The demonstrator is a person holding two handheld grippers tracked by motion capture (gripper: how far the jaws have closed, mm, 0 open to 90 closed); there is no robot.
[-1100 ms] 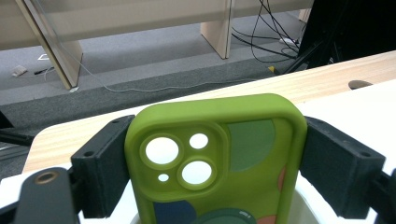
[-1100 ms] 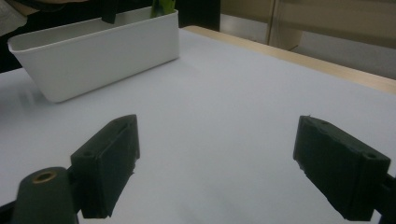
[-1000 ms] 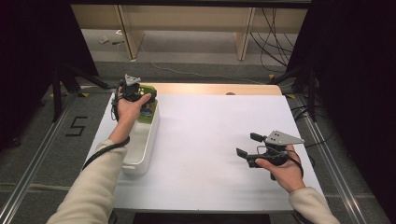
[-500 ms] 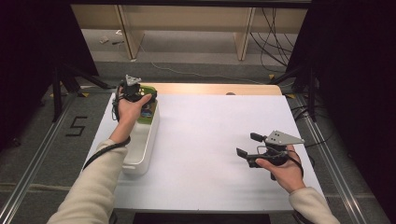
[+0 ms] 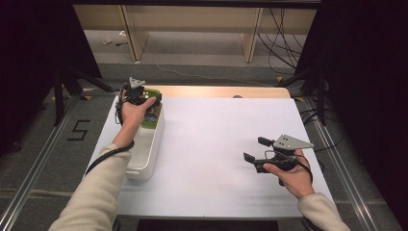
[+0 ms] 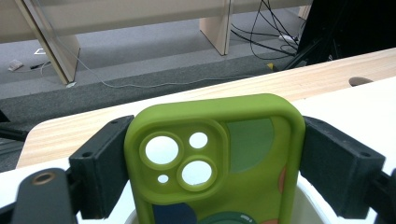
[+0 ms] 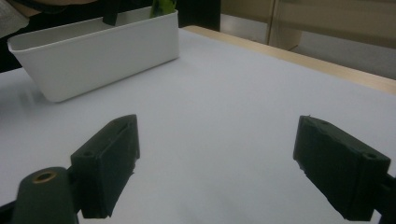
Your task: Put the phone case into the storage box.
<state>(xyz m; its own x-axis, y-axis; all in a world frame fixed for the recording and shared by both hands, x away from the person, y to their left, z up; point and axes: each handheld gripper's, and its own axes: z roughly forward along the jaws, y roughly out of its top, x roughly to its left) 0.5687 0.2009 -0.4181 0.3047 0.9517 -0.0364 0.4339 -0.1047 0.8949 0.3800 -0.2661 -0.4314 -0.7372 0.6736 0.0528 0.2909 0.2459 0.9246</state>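
Worktop is bare white across centre and right of the high view; wide open passage there. Only obstacle on it: white bin along the left edge, long side walls standing up. Its far end, upper left, is blocked by the green phone case held upright between the left gripper fingers. Right gripper sits lower right, fingers apart, clear surface ahead up to the bin wall.

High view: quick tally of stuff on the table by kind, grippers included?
Green phone case, between the left gripper's jaws: 1
White bin: 1
Grippers, left gripper and right gripper, the right one with open, empty jaws: 2
Total: 4
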